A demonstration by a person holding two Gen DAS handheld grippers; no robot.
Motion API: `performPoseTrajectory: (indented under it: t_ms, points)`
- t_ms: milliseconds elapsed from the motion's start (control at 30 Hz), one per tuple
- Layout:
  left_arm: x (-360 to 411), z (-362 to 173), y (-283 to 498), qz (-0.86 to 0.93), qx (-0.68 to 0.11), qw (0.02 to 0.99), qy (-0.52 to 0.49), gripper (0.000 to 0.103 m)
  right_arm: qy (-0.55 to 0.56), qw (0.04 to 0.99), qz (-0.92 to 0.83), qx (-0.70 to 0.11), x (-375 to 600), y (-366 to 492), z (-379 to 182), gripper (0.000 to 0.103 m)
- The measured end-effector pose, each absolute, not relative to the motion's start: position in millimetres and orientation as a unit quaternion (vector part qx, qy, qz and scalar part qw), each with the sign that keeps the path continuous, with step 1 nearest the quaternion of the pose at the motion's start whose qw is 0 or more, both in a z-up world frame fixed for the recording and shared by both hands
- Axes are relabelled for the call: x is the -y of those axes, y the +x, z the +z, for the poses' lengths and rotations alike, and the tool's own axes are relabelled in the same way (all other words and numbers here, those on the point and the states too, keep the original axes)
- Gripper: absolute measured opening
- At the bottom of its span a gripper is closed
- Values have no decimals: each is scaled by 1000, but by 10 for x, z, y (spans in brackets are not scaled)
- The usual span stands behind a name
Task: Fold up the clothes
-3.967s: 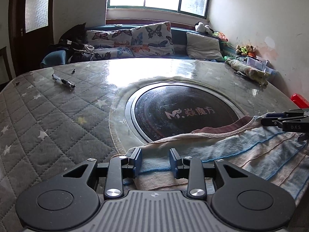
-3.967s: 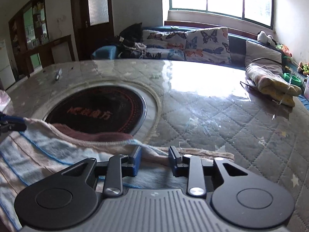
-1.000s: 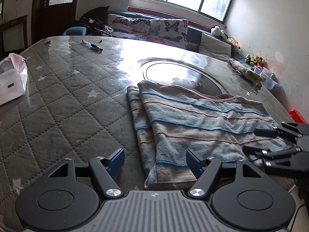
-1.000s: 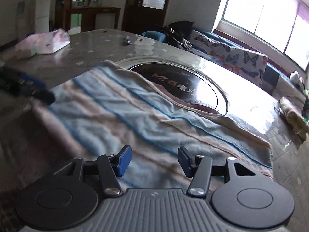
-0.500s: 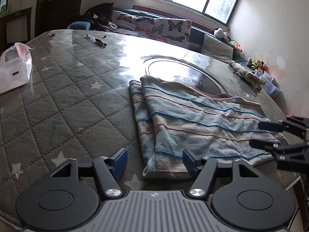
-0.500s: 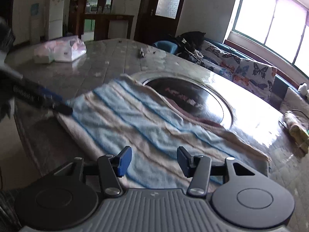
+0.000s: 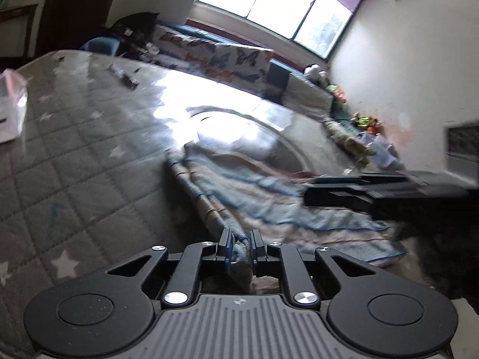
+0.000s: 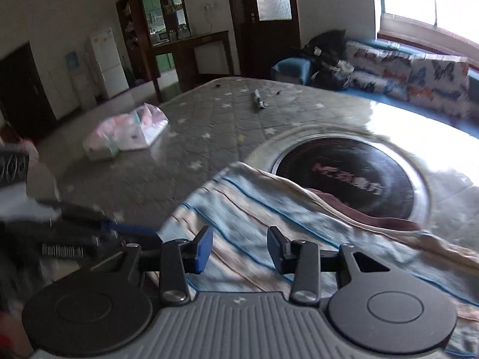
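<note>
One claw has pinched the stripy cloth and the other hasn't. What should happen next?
Probably close the right gripper on the striped cloth: its jaws stand open over it, while the left gripper already pinches a corner.

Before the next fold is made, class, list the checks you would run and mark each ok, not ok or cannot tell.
1. Left gripper shut on the striped garment: ok.
2. Right gripper gripping the garment: not ok, open above it.
3. Garment lying flat: not ok, bunched near the left gripper.
4. Plastic bag away from the garment: ok.
5. Far edges aligned: cannot tell, blurred.
</note>
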State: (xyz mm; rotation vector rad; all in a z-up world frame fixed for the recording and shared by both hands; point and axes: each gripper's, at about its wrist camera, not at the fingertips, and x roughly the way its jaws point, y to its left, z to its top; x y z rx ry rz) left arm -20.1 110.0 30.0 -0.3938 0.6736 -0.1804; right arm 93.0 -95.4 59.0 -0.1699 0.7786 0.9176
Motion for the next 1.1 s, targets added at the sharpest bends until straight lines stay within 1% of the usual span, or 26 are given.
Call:
performPoseTrajectory:
  t_ms: [233, 267, 300, 467, 533, 567, 600, 667, 733, 767, 833, 900, 967, 1033, 1067, 1100]
  points:
    - [-1002, 333, -122, -110, -322, 919, -200, 12, -41, 789, 449, -418, 555, 1179, 574, 43]
    - [-997, 334, -120, -112, -321, 919, -200, 12, -44, 784, 450, -424, 489, 1196, 555, 49]
    - [-993, 335, -117, -114, -321, 919, -200, 12, -49, 781, 452, -429, 422, 1207, 533, 49]
    - [-982, 320, -82, -124, -323, 917, -198, 12, -80, 759, 457, -457, 176, 1226, 411, 47]
    - [-972, 314, -69, -127, -323, 917, -196, 12, -94, 750, 457, -468, 93, 1221, 350, 42]
    - [-967, 310, -63, -128, -324, 917, -195, 12, -101, 746, 457, -473, 51, 1218, 320, 32]
    - [-962, 307, -56, -130, -324, 917, -194, 12, -105, 747, 454, -475, 40, 1219, 296, 23]
    - [-952, 301, -44, -133, -325, 917, -192, 12, -103, 750, 447, -476, 59, 1228, 262, 12]
    - [-966, 304, -53, -138, -323, 916, -193, 14, -92, 755, 446, -472, 148, 1233, 293, 9]
    - [-973, 311, -64, -142, -321, 917, -192, 15, -86, 758, 445, -469, 196, 1235, 312, 8]
    - [-959, 338, -94, -151, -313, 920, -184, 22, -80, 765, 444, -459, 304, 1228, 379, 7]
    - [-929, 377, -141, -163, -303, 922, -177, 46, -71, 772, 443, -450, 429, 1224, 449, 7]
    - [-890, 416, -185, -174, -293, 925, -168, 47, -61, 782, 436, -442, 595, 1218, 508, 7]
    - [-855, 452, -221, -184, -287, 926, -163, 52, -52, 791, 429, -433, 768, 1211, 564, 7]
    - [-841, 467, -231, -186, -285, 926, -161, 57, -47, 796, 425, -429, 854, 1207, 593, 6]
    - [-830, 481, -236, -185, -284, 927, -159, 57, -42, 800, 421, -424, 940, 1204, 621, 6]
